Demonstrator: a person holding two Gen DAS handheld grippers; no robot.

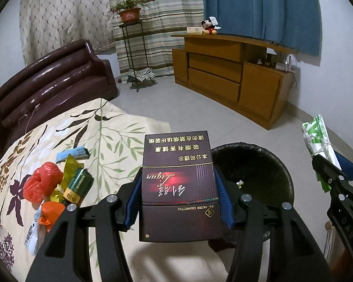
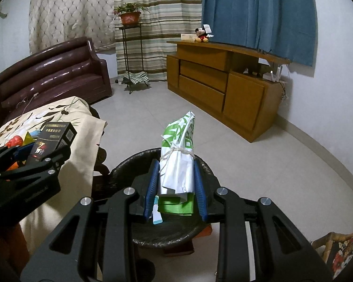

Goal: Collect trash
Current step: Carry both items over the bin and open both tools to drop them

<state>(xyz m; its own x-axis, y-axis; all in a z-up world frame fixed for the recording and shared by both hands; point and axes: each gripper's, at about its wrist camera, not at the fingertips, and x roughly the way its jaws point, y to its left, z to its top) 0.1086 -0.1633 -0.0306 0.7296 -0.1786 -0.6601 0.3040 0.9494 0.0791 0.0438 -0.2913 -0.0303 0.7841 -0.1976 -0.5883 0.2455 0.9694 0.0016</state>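
Observation:
My left gripper (image 1: 180,183) is shut on a dark maroon cigarette pack (image 1: 178,171), held over the edge of the floral tablecloth (image 1: 106,141), just left of the black-lined trash bin (image 1: 266,176). My right gripper (image 2: 176,181) is shut on a white-and-green paper bundle tied with string (image 2: 178,157), directly above the trash bin (image 2: 134,164). The bundle (image 1: 317,136) and right gripper (image 1: 331,169) show at the right edge of the left wrist view. Several pieces of trash lie on the table: red plastic (image 1: 44,181), an orange scrap (image 1: 51,211), a green pack (image 1: 78,185), a blue wrapper (image 1: 71,154).
A dark leather sofa (image 1: 51,82) stands behind the table. A wooden cabinet (image 1: 228,75) with a plush toy (image 1: 209,27) lines the far wall, beside a plant stand (image 1: 131,47). Pale tiled floor (image 2: 258,164) spreads around the bin. A patterned chair (image 2: 341,251) shows at bottom right.

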